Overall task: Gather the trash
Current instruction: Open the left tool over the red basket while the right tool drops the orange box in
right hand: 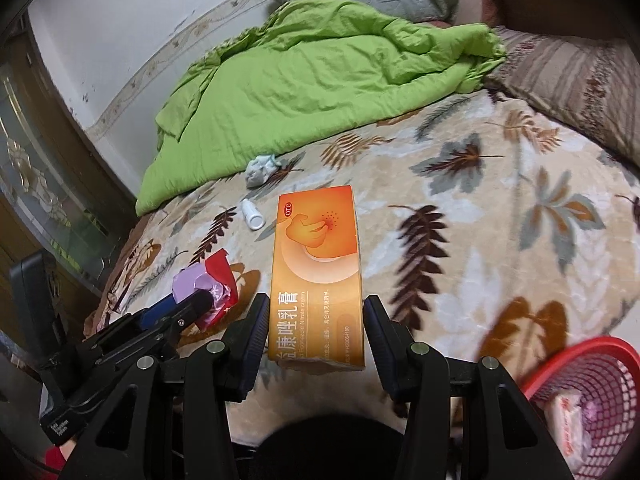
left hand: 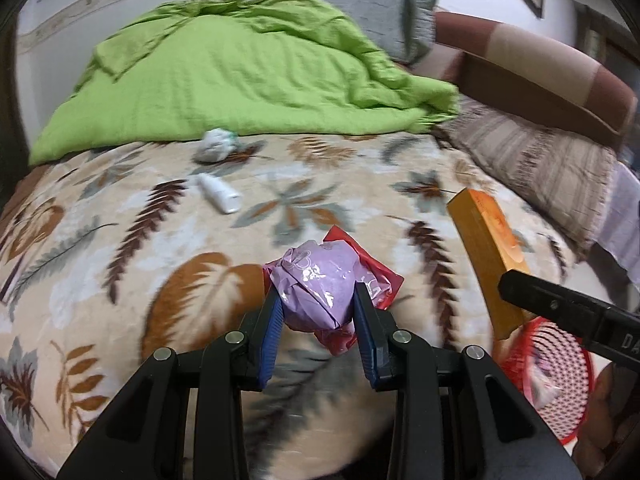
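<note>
My left gripper [left hand: 318,304] is shut on a crumpled purple and red wrapper [left hand: 320,280], held above the leaf-patterned bedspread [left hand: 120,240]. The right gripper [right hand: 316,320] is shut on an orange cream box [right hand: 316,264], lifted off the bed; that box [left hand: 484,256] also shows at the right of the left wrist view. From the right wrist camera the wrapper [right hand: 204,284] sits at lower left in the other gripper. A crumpled white paper [left hand: 216,146] and a small white bottle [left hand: 220,194] lie on the bedspread farther off. A red mesh basket [right hand: 592,400] with some trash in it stands at lower right.
A green quilt [left hand: 240,72] is heaped at the far side of the bed, with a grey pillow [left hand: 372,4] behind it and a striped pillow [left hand: 532,160] on the right. A wooden cabinet with glass doors [right hand: 36,184] stands to the left of the bed.
</note>
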Motion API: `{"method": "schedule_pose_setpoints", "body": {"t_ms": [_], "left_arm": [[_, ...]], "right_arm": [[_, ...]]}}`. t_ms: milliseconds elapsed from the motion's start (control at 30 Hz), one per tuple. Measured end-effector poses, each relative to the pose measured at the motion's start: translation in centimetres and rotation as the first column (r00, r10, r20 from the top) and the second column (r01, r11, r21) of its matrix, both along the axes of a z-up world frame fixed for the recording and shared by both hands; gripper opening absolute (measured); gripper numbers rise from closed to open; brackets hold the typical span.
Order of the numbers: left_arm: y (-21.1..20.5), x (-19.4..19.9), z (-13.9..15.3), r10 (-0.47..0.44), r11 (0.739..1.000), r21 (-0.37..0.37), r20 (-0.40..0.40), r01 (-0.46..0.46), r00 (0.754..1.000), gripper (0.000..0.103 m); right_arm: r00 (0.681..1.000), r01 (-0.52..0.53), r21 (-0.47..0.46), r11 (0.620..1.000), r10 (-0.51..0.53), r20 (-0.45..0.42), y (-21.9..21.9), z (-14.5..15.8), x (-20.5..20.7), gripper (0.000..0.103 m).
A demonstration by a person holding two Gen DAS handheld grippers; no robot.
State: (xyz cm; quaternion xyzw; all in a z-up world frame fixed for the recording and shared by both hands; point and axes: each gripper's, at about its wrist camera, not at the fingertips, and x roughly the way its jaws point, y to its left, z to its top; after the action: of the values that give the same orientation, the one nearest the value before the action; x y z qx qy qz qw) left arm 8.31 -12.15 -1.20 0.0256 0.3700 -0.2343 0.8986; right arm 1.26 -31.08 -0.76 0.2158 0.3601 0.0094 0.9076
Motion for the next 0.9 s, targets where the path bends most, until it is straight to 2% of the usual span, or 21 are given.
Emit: {"method": "schedule_pose_setpoints", "body": {"t_ms": [167,267,400,500,667,733,800,900], "left_arm": [[-3.6,-2.1,1.4,-0.134,0.991,-0.026,-0.015,0.133,0.991,0.033],[-6.3,-3.8,1.8,-0.228,0.973,-0.043,-0.039,0.227,0.973,0.033],[-10.4,-6.1,1.7,-0.364,0.931,-0.067,-0.089,0.359,0.927,0.033],[-14.0,-8.3,1.2,-0.466,0.885,-0.057,-0.117,0.463,0.877,0.033],[-17.9,-10.8,0.5,-0.564,0.824,-0.042,-0.15,0.564,0.812,0.033],[-19.3,-11.6,-0.1,-0.595,0.8,-0.031,-0.167,0.599,0.786,0.041],[-20.0,-11.8,-0.6,-0.601,0.792,-0.015,-0.187,0.61,0.777,0.053],[-19.8,-11.7,-0.8,-0.598,0.795,-0.028,-0.196,0.605,0.777,0.054]], "right_arm": [[0.997,0.075,-0.002,0.997,-0.075,-0.008,-3.5,0.9,-3.9,0.052],[0.99,0.141,-0.019,0.99,-0.141,-0.03,-6.1,1.0,-7.1,0.052],[0.968,0.236,-0.03,0.971,-0.237,-0.077,-9.5,0.5,-11.2,0.052],[0.945,0.306,-0.037,0.951,-0.309,-0.109,-12.0,-0.1,-14.1,0.052],[0.912,0.377,-0.061,0.924,-0.382,-0.148,-14.3,-1.5,-17.4,0.054],[0.909,0.381,-0.056,0.923,-0.385,-0.159,-14.7,-2.2,-18.0,0.056],[0.903,0.386,-0.066,0.92,-0.392,-0.178,-15.2,-2.8,-18.3,0.056],[0.899,0.403,-0.036,0.914,-0.403,-0.172,-15.8,-2.9,-18.7,0.057]]}}
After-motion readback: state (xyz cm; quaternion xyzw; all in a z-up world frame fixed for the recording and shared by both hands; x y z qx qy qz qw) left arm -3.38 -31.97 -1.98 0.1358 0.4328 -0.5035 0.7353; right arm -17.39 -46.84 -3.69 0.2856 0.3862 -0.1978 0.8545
